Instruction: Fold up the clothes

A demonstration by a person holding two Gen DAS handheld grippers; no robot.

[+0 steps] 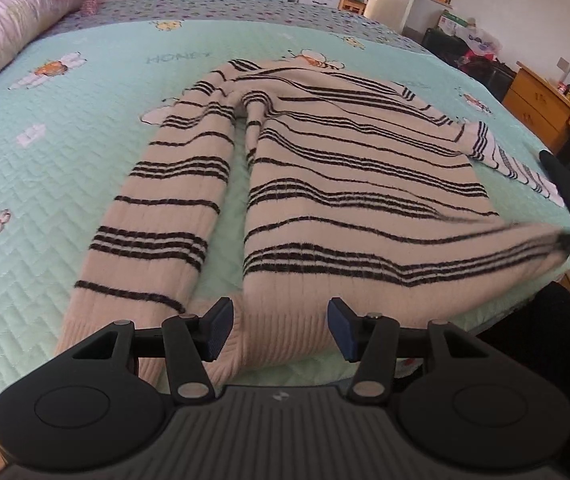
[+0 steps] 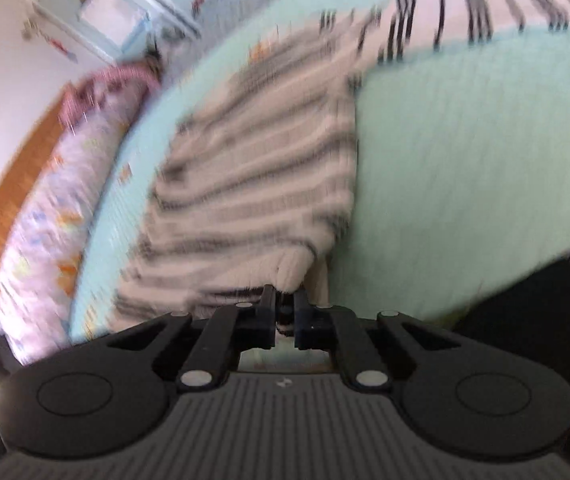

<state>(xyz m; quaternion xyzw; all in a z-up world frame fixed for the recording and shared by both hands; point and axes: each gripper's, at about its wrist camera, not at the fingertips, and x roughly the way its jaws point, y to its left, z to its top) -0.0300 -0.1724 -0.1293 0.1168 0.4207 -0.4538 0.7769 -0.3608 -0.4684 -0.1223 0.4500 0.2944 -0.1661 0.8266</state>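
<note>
You are working on a striped sweater (image 1: 325, 168) that is lying spread across the green quilt (image 1: 45, 160) of the bed, its ribbed hem toward the bed's near edge and its neck toward the far side. One sleeve (image 1: 157, 216) is lying alongside the body of the sweater on its left, pointing at the near edge; the other sleeve (image 1: 497, 152) is trailing off the sweater's right shoulder toward the bed's right edge. Your left gripper (image 1: 281, 330) is hovering released, fingers spread wide over the sweater's hem at its left corner and clasping nothing. Your right gripper (image 2: 283, 312) is clenched on the sweater's right hem corner (image 2: 285, 268) and is drawing it out, so the stripes there are stretching into a taut point; the right wrist view is badly blurred, so the exact bite is hard to read. The knit is looking soft, thick and fuzzy, light to lift but stretchy: it is going to sag and drag rather than hold a crease, and a pull on one corner is distorting the whole lower body. The ribbed hem and cuffs are looking like the firmest parts, so you are best off taking hold there or at the side seams, pinching both layers together. Whether this corner is being smoothed flat or carried over into a fold cannot be told from here.
</note>
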